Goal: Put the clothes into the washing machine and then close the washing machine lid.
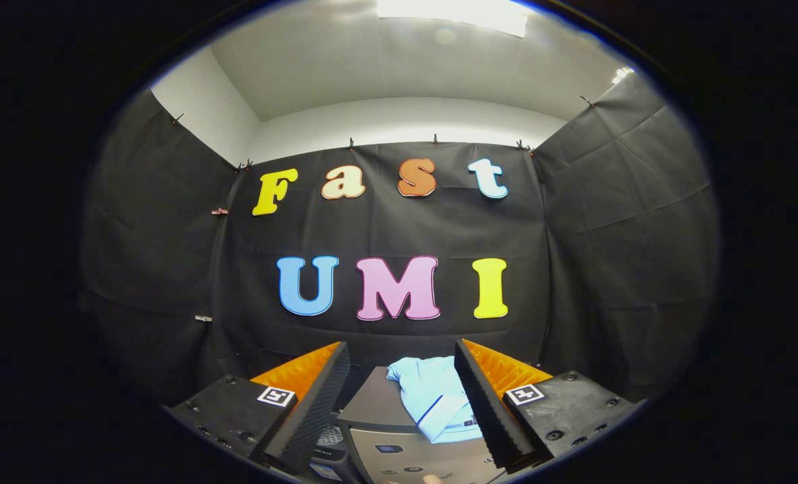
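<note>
Gripper view puts your claw at the bottom, its two fingers spread wide apart and pinching nothing. Each finger carries a ribbed pad on its inner face, and each finger base has a small square marker on top; the left finger and the right finger both lean outward from base to tip, so the gap between them is broadest at the tips.

In that gap, just ahead of you and lower down, you see the washing machine. Its dark lid looks flat and shut, though you cannot be sure from this angle. Nearer to you is a lighter control panel with a small dark window and a few round buttons. A fingertip of a person shows at the near edge of that panel.

The clothes, a pale blue garment with a thin dark stripe along one edge, lie crumpled on top of the machine's lid, toward its right side. They sit close beside the inner face of your right finger, and part of the garment is hidden behind that finger; you cannot tell whether they touch.

Beyond the machine hangs the black cloth wall of the booth, with white wall and ceiling above it
</note>
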A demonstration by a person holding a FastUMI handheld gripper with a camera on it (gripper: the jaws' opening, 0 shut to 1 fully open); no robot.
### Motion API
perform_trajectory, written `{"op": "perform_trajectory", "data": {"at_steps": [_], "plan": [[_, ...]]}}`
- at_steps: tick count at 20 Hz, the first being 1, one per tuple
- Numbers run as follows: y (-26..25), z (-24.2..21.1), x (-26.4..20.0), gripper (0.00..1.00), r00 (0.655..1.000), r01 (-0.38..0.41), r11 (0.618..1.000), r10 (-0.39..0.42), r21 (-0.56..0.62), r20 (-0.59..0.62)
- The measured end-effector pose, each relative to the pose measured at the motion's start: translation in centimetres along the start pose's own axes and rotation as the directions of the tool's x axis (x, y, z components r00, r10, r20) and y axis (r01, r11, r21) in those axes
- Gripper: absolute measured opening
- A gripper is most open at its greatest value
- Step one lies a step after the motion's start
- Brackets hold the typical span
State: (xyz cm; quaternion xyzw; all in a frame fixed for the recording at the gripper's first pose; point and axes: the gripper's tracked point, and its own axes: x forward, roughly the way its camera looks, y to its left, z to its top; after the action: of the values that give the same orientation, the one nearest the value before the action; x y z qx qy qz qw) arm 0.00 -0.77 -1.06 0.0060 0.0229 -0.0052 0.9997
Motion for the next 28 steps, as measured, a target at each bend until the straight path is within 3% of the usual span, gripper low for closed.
{"op": "perform_trajectory", "data": {"at_steps": [20, 28], "plan": [[-2.5, 0.2, 0.9, 0.98, 0.996, 0.079, 0.996, -0.08, -0.029, -0.028], [-5.6, 0.0, 5.1, 0.98, 0.986, 0.138, 0.99, -0.138, -0.005, -0.09]]}}
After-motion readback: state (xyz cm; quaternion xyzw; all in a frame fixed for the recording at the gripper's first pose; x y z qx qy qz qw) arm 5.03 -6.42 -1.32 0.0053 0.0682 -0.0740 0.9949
